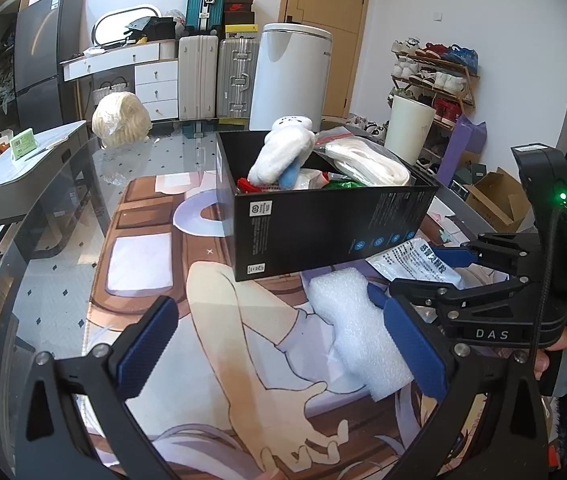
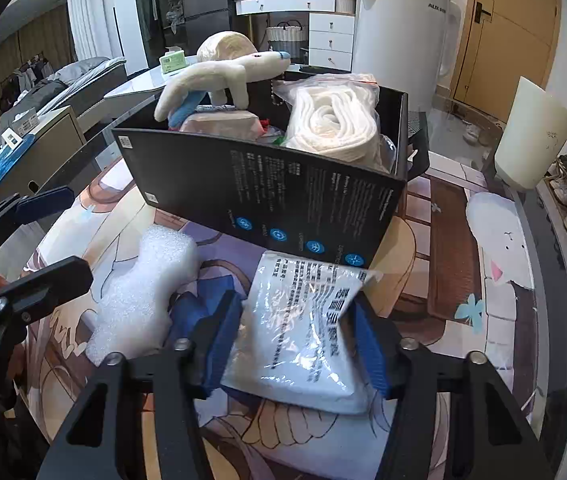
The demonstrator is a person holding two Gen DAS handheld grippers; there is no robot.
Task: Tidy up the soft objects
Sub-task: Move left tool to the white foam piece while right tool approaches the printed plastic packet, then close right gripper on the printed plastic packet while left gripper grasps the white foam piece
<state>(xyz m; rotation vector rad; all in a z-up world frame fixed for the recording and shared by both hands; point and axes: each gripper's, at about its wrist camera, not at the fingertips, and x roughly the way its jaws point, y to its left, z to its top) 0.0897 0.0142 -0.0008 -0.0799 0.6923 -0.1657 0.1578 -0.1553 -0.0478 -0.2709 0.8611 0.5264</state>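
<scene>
Foam (image 1: 357,328) lies on the bench (image 1: 67,280), in front of the black box (image 1: 323,228) and just clear of its near wall. My left gripper (image 1: 283,348) stands wide open with nothing in it; its right pad (image 1: 415,348) is against the foam's side, its left pad (image 1: 149,344) well apart from it.

A white sealed packet (image 2: 303,336) lies beside the foam, its far edge touching the box's front wall. My right gripper (image 2: 295,344) straddles the packet, one blue pad (image 2: 219,344) at each side; the pads meet the wrapper and the plastic is puckered between them. I record it as closed on the packet. Whether the packet is off the bench I cannot tell.

Inside the box: a white plush toy (image 2: 223,76) lies on top of the contents, part of it above the rim; a bagged roll of white cloth (image 2: 333,124) fills the end nearer the white cylinder (image 2: 531,136), which stands on the bench beyond that end of the box. Red and green items (image 1: 255,186) show low in the box, unidentified.

A printed mat (image 1: 219,320) covers the bench under the box.
</scene>
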